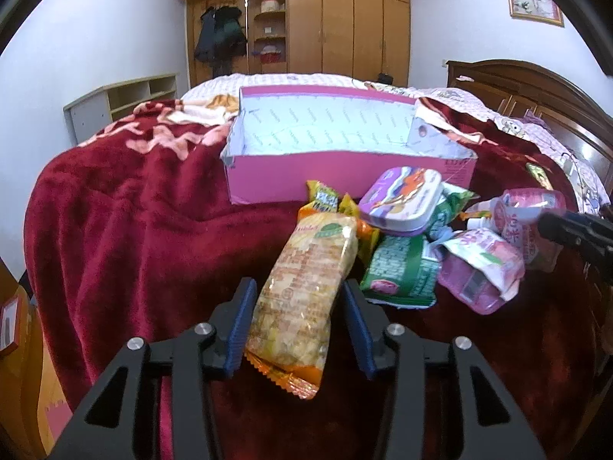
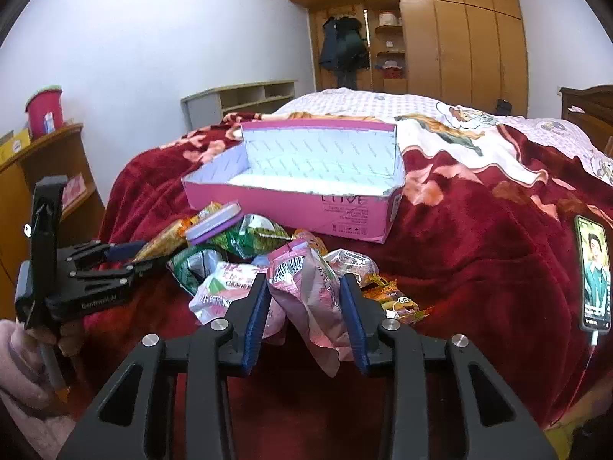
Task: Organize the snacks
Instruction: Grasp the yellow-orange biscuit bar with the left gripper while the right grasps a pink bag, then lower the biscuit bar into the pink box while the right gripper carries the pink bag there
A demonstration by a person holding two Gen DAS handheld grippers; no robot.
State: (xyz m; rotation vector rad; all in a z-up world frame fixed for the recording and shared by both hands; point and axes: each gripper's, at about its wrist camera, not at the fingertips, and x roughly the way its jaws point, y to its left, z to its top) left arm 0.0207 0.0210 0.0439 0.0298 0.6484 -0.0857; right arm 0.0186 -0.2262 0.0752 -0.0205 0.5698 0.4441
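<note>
An empty pink box (image 1: 345,182) (image 2: 306,207) lies open on the red blanket. In front of it sits a pile of snacks: a purple tin (image 1: 402,201) (image 2: 214,222), green packets (image 1: 398,268) (image 2: 253,235) and pink packets (image 1: 482,268) (image 2: 226,287). My left gripper (image 1: 299,306) (image 2: 122,257) straddles an orange-and-clear cracker packet (image 1: 306,287); its blue pads stand beside the packet's sides. My right gripper (image 2: 304,303) (image 1: 567,230) straddles a crumpled pink packet (image 2: 314,291), pads close at both sides.
A phone (image 2: 592,272) with a lit screen lies on the blanket at the right. A yellow minion packet (image 2: 398,303) lies beside the right finger. Wooden shelves (image 2: 42,176) stand left of the bed, a wardrobe (image 1: 345,19) behind it, a headboard (image 1: 536,88) at the right.
</note>
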